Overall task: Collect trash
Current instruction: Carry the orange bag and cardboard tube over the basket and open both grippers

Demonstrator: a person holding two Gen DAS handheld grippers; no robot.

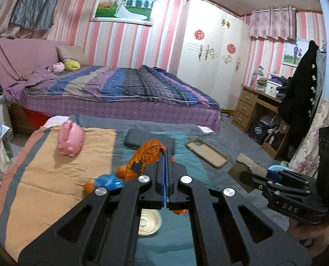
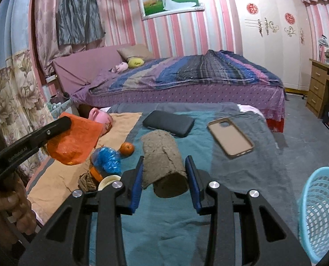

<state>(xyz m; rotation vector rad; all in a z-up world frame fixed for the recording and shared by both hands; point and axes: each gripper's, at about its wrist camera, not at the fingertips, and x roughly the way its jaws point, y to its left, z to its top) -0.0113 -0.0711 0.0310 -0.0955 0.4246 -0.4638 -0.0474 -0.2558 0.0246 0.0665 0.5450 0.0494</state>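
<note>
My left gripper (image 1: 165, 153) is shut on an orange snack wrapper (image 1: 145, 157) and holds it above the blanket; it also shows in the right wrist view (image 2: 75, 141). My right gripper (image 2: 164, 161) is shut on a brown cardboard tube (image 2: 162, 161), seen from the side in the left wrist view (image 1: 246, 168). A blue crumpled wrapper (image 2: 108, 159), an orange fruit (image 2: 127, 148), a brown paper scrap (image 2: 88, 180) and a tape roll (image 2: 109, 180) lie on the blanket to the left. A light blue basket (image 2: 320, 212) stands at the lower right.
On the blanket lie a pink piggy bank (image 1: 70, 140), a dark phone (image 2: 168, 123) and a tan phone case (image 2: 230, 137). A bed (image 2: 186, 77) stands behind, a white wardrobe (image 1: 211, 51) and a wooden desk (image 1: 253, 108) to the right.
</note>
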